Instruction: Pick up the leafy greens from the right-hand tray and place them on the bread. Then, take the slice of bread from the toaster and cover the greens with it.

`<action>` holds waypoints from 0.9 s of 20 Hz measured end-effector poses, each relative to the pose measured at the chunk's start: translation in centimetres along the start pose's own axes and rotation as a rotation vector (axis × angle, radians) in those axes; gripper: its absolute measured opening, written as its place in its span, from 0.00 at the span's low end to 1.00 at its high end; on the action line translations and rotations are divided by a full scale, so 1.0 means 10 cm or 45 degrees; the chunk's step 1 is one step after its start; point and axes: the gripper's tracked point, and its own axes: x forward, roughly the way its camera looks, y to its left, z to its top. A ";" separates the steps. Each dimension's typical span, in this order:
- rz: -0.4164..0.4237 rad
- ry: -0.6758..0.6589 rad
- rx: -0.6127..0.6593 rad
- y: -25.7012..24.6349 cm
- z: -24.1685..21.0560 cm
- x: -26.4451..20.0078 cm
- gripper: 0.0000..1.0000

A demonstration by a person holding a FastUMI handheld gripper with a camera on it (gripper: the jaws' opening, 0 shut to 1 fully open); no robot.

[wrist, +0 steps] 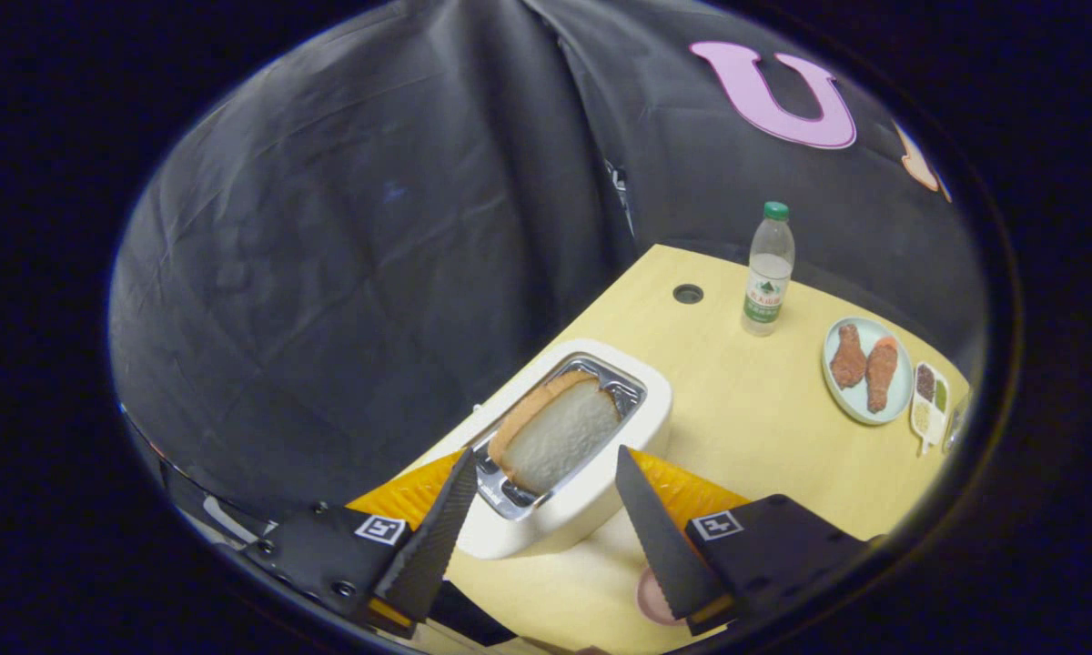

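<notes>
Clear plastic water bottle (768, 269), green cap, upright on pale wooden table (746, 409); round light-blue plate (866, 370) bearing two brown fried drumsticks (864, 366); small white sectioned condiment dish (929, 402) just beside.

No text can be read. The water bottle (767, 269) near the table's (755, 418) far edge carries a green label, its print too small to make out.

I see a creased black cloth wall (400, 227) hanging behind and beside a pale yellow wooden tabletop (746, 400). A small round dark grommet hole (688, 294) sits near the table's far edge. Light falls softly, leaving the cloth's folds dim.
</notes>
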 end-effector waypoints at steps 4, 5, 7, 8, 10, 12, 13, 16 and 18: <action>-0.024 -0.005 0.057 0.03 0.10 0.17 0.97; -0.051 -0.001 0.051 0.01 0.10 0.22 0.97; -0.099 0.015 0.045 -0.04 0.08 0.30 0.97; -0.111 0.023 0.049 -0.05 0.09 0.35 0.97; -0.130 0.034 0.051 -0.05 0.07 0.42 0.98; -0.140 0.056 0.045 -0.01 0.03 0.45 0.84; -0.145 0.059 0.043 -0.01 0.02 0.47 0.78; -0.174 0.081 0.040 -0.05 -0.03 0.48 0.58; -0.174 0.092 0.035 -0.05 -0.04 0.47 0.45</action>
